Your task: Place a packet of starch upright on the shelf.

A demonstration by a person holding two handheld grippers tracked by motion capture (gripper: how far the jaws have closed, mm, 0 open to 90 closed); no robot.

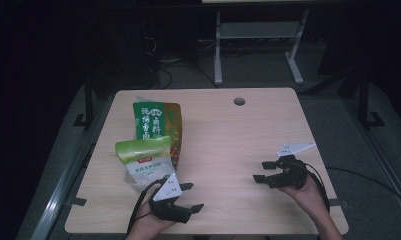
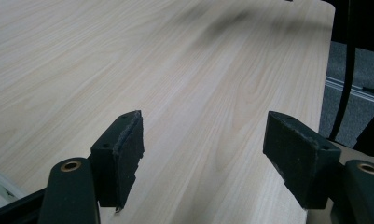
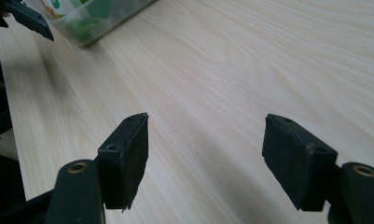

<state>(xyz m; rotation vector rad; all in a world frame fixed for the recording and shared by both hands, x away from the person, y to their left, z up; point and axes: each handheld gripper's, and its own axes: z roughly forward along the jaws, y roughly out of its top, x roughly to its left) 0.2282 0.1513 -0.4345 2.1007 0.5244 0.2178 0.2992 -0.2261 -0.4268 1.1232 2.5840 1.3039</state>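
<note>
Three food pouches lie overlapped on the left half of the wooden table (image 1: 223,135): a dark green one (image 1: 149,120) with white characters, an orange-brown one (image 1: 174,131) under it, and a light green and clear one (image 1: 144,162) nearest me. My left gripper (image 1: 191,196) rests near the front edge just right of the light green pouch, open, with bare wood between its jaws (image 2: 201,154). My right gripper (image 1: 262,171) sits at the front right, pointing left, open with nothing between its pads (image 3: 205,156). The light green pouch (image 3: 89,16) lies far ahead of it.
A round cable hole (image 1: 239,101) sits near the table's far edge. A white desk frame (image 1: 258,40) stands on the dark floor behind. The other gripper's jaw tip (image 3: 28,18) shows at the top left of the right gripper view. The table's right edge (image 2: 327,70) runs close by.
</note>
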